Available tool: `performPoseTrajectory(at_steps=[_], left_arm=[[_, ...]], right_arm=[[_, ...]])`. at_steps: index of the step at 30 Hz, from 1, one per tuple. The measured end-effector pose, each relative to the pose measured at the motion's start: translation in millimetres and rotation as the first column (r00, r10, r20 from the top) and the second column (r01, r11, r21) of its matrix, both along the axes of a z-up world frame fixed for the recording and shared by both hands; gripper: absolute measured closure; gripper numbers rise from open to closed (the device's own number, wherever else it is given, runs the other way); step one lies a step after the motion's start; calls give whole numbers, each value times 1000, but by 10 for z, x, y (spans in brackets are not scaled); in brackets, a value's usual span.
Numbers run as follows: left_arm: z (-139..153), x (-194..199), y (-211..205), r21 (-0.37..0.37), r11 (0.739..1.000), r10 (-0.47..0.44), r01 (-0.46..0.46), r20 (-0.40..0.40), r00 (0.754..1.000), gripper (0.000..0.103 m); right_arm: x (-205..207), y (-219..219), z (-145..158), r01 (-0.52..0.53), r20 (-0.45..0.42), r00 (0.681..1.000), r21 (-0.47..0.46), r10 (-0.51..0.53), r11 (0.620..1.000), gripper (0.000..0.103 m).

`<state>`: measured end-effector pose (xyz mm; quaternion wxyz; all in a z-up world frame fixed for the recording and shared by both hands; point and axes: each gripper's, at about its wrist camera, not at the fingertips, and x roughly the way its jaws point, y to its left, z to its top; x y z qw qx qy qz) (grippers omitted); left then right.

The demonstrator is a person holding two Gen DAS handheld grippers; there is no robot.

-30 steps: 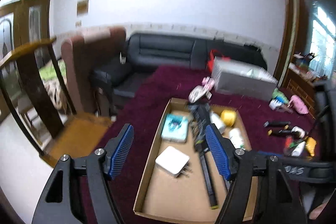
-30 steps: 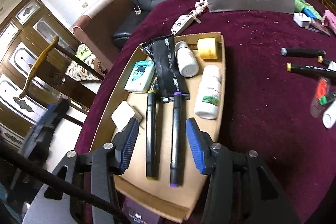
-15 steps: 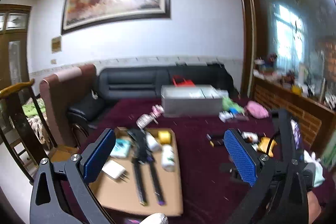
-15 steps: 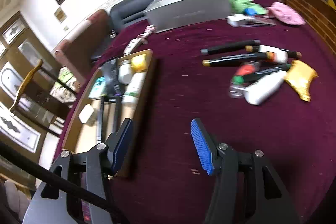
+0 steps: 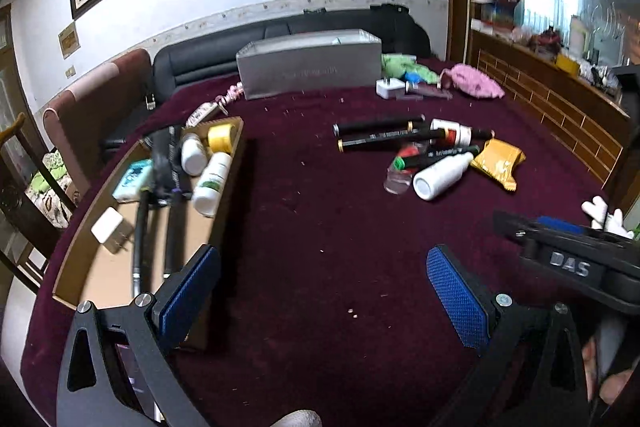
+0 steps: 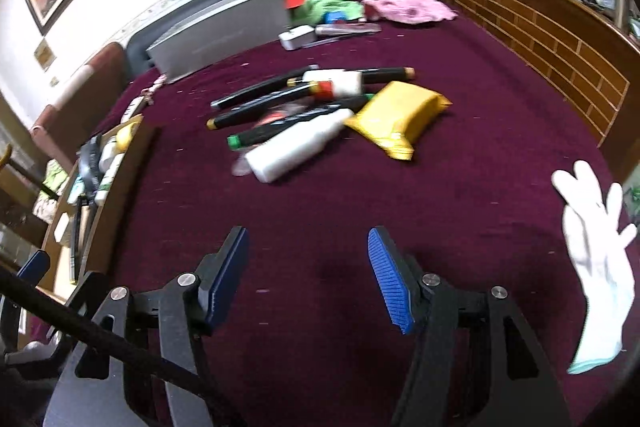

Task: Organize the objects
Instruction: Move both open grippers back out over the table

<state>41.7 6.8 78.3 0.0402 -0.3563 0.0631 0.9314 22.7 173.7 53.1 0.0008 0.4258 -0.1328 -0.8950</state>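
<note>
**Loose pile at centre, tray at the left edge, both claws empty**

A pile of loose things lies on the maroon tabletop [image 6: 460,187]: black markers [image 6: 256,115], a white bottle [image 6: 296,147] and a yellow packet [image 6: 400,115], touching or overlapping one another. In the right wrist view the pile sits at 12 o'clock from the right claw [image 6: 308,275], well apart from it. The cardboard tray [image 5: 230,163] lies at 9 o'clock of the pile and holds two pens [image 5: 154,227], bottles [image 5: 212,179], a yellow roll [image 5: 220,139] and a white plug [image 5: 108,229]. A grey box [image 5: 308,71] stands at the far edge. The left claw [image 5: 324,299] hangs spread over bare cloth, just beside the tray's near corner. The right claw is spread too, pinching nothing. A white glove [image 6: 596,259] lies at its 3 o'clock.
</note>
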Motion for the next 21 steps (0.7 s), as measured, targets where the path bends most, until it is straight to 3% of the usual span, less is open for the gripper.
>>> performPoseTrajectory(at_steps=[7,17,21], left_arm=[[-327,-267,177,-29,1000,7,-5,82,997,2],[-742,-542,188,46,999,-1,-10,245,970,2],[-754,-510,188,45,999,6,-16,222,975,2]], right_arm=[[-13,152,-134,17,28,999,-32,-16,999,43],[-101,171,-295,25,55,998,-39,-23,999,43],[-119,148,-314,23,46,999,-27,-22,999,39]])
